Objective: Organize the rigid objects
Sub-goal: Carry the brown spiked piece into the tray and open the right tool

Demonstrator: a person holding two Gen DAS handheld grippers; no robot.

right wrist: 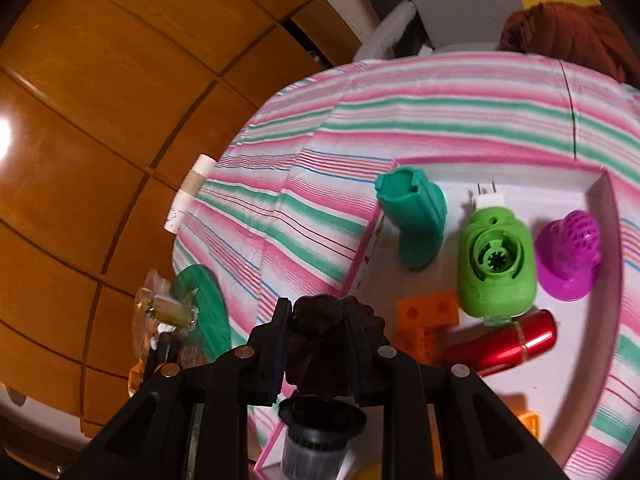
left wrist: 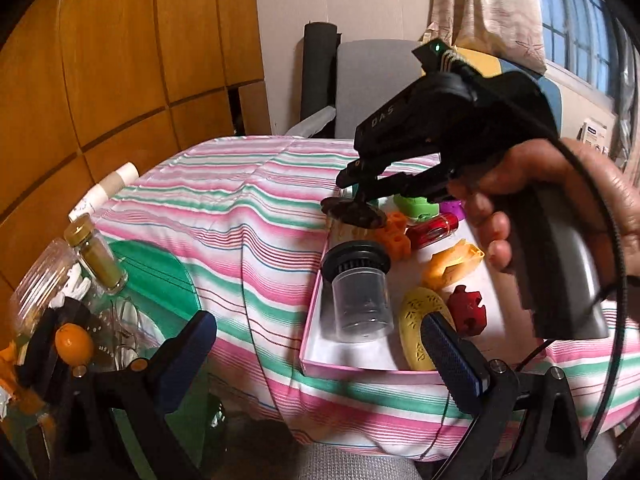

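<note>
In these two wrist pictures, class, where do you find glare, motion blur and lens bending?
Right wrist view: white glare on the wooden cupboard, smeared glass vial. Left wrist view: cupboard panel lines bow, corners black, window bright.

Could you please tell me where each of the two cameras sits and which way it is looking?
Left wrist: on the left gripper, angled down at the pink tray; shows its open fingers, the right gripper and a hand.
Right wrist: on the right gripper, looking steeply down; its fingers clamp a dark scalloped piece.
Shared: tray, black-lidded jar, red tube, striped cloth.
</note>
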